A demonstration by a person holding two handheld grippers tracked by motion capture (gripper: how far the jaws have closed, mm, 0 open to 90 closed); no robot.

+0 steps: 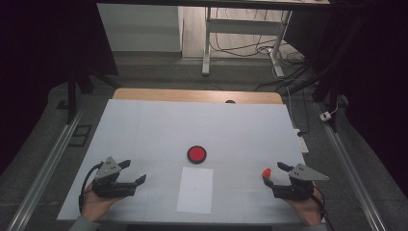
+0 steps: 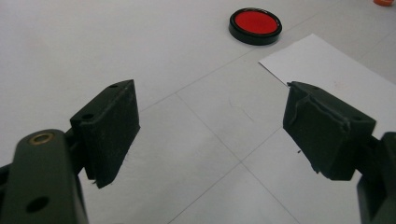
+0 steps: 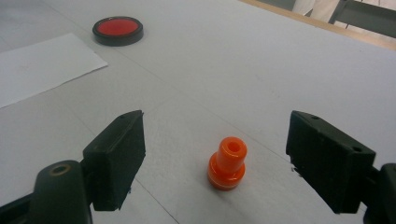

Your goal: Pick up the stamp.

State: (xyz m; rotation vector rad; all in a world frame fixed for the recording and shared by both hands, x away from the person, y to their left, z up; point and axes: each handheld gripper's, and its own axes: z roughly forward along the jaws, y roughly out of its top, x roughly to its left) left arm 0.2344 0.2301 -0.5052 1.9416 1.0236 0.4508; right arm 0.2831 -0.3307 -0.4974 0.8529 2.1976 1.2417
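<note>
- Dim room; desk legs and loose cables on the floor beyond the bench [image 1: 144, 120], which has a white cover with faint grid lines and a wooden strip showing at its far edge.
- Orange peg [image 3: 227, 163]: small plastic piece, glossy, wide round base with a narrower neck on top and a hole in the top end. Stands upright on the bench cover.
- Peg position: near-right part of the bench, sitting between the two jaws of the right claw [image 3: 215, 158], touching neither. In the high view the peg [image 1: 266, 172] is just at the jaw tips.
- Right claw [image 1: 275, 174]: jaws wide apart, nothing gripped; held low by the person's right hand [image 1: 308, 209], pointing toward the middle of the bench.
- Left claw [image 1: 133, 172]: jaws wide too, bare bench between them; held in the left hand [image 1: 96, 204] at the near-left side. In its own view the left claw [image 2: 212, 126] looks across at the disc and paper.
- Red disc [image 1: 197, 154]: flat round piece, red face in a black rim, lying mid-bench, well apart from the peg.
- White paper sheet [image 1: 195, 189]: lies flat just on the near side of the disc, between the two claws, touched by neither.
</note>
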